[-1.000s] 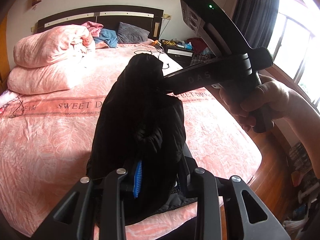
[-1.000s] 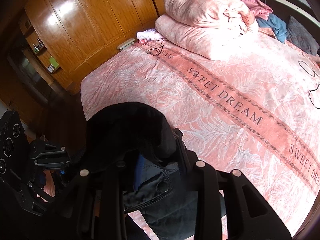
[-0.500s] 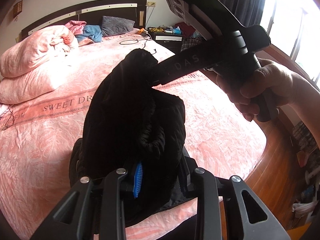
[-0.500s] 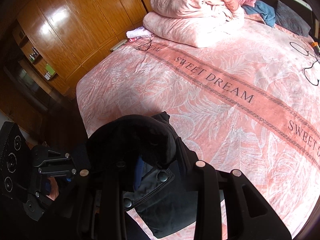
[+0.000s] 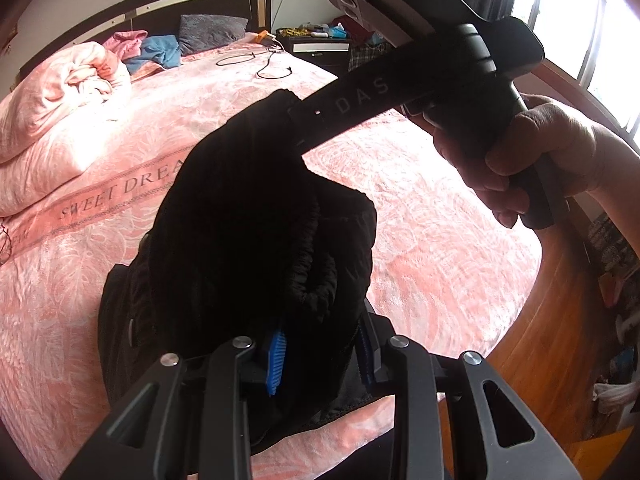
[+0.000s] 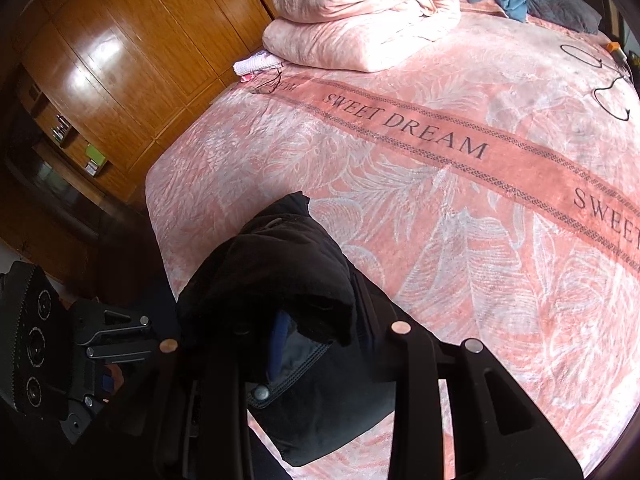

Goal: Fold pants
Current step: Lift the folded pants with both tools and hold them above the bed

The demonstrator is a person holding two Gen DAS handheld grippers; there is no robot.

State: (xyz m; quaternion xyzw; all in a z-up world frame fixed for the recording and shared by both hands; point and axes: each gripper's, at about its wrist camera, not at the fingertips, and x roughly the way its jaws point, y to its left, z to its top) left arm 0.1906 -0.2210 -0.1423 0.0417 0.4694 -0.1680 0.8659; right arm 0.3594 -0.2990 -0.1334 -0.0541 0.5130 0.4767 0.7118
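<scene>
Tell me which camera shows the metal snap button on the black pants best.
The right wrist view. There the snap button sits lit and sharp on the waistband of the black pants, just below the right gripper. In the left wrist view the pants are a dark bunched mass and no button can be made out.

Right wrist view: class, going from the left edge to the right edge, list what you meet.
Left gripper → wooden wardrobe → black pants → folded pink duvet → grey pillow → black cable.
</scene>
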